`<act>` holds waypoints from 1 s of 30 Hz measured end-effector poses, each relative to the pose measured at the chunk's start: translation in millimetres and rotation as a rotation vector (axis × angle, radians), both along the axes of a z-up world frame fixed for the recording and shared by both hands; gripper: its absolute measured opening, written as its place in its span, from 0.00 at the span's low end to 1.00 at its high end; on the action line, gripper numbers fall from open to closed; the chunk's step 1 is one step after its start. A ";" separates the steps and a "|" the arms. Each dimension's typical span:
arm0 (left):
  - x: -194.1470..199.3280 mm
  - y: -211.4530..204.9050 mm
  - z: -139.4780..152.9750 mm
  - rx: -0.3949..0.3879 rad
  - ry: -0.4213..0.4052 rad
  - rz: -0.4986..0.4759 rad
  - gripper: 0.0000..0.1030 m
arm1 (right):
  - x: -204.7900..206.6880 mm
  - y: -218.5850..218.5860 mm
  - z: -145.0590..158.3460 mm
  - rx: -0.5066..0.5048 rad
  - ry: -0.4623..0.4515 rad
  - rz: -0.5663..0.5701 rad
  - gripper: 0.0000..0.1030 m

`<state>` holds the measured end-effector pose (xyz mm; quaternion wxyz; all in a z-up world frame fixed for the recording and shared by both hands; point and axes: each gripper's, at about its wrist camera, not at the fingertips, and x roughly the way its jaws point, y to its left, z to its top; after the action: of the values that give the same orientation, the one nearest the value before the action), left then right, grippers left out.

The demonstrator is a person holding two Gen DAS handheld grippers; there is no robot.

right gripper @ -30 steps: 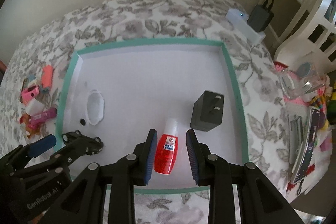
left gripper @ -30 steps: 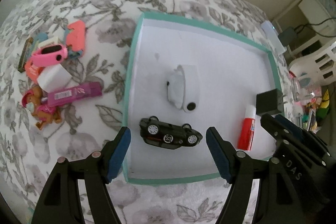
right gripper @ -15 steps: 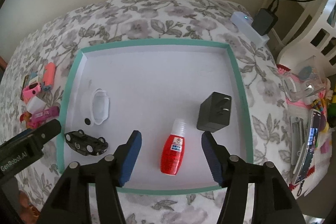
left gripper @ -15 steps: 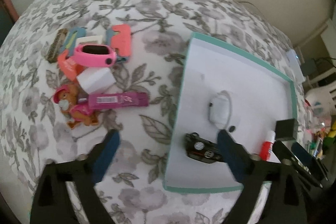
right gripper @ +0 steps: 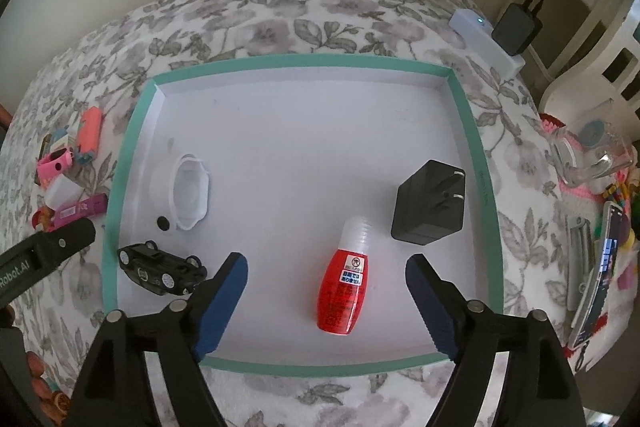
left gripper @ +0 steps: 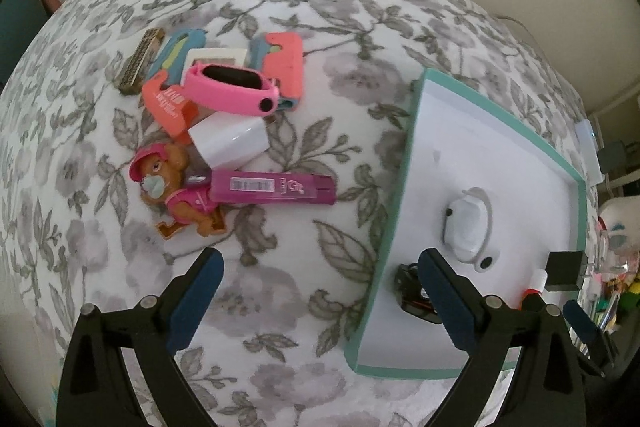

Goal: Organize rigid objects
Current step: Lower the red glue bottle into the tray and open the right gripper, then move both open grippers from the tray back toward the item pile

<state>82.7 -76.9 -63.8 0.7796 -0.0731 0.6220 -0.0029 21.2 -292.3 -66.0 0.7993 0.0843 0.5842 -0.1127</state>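
A shallow white cardboard tray with a teal rim (right gripper: pixel 468 115) (left gripper: pixel 412 131) lies on a grey-and-white floral bedspread (left gripper: pixel 320 7) (right gripper: pixel 280 23). Inside it: a red plastic bottle with a clear ribbed cap (right gripper: pixel 344 283), lying on its side near the front edge; a black plug adapter with two metal prongs (right gripper: pixel 430 205), just beside the bottle's cap toward the right wall; a white watch-like band with a scalloped case (right gripper: pixel 188 191) (left gripper: pixel 470 223) near the left wall; and a black toy car (right gripper: pixel 160 267), overturned with its wheels showing, in the front left corner. The right hand-held gripper (right gripper: pixel 326 303) hangs released over the tray's front edge, its blue-padded fingers (right gripper: pixel 220 303) spread wide to either side of the bottle and touching nothing. The left hand-held gripper (left gripper: pixel 320 303) is likewise spread and empty, straddling the tray's left rim, one finger over the bedspread and the other in front of the car. Left of the tray, on the bedspread, sits a loose heap: a pink child's smartwatch (left gripper: pixel 230 89), a white rounded charger block (left gripper: pixel 228 141), a magenta rectangular case with a barcode label (left gripper: pixel 272 187), a brown toy puppy in a pink cap and vest (left gripper: pixel 176 191), coral and blue plastic clips (left gripper: pixel 286 65), and a flat bronze ridged bar (left gripper: pixel 140 61). A white power strip with a black adapter plugged in (right gripper: pixel 486 35) rests at the bed's far right edge.
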 end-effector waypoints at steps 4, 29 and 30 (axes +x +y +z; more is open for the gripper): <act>2.1 9.5 -1.6 -0.003 0.014 0.027 0.95 | 0.2 0.1 -1.1 0.015 -0.005 -0.004 0.85; 16.6 157.1 43.3 0.017 -0.116 0.340 0.95 | 22.5 78.6 62.6 0.153 -0.313 0.140 0.99; 17.4 159.0 41.2 0.016 -0.112 0.342 0.95 | 25.7 84.9 62.0 0.160 -0.312 0.156 0.99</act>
<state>100.1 82.1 -22.6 0.8028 -0.1712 0.5560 0.1307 46.9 -207.4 -4.0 0.8772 0.1186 0.4651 0.0111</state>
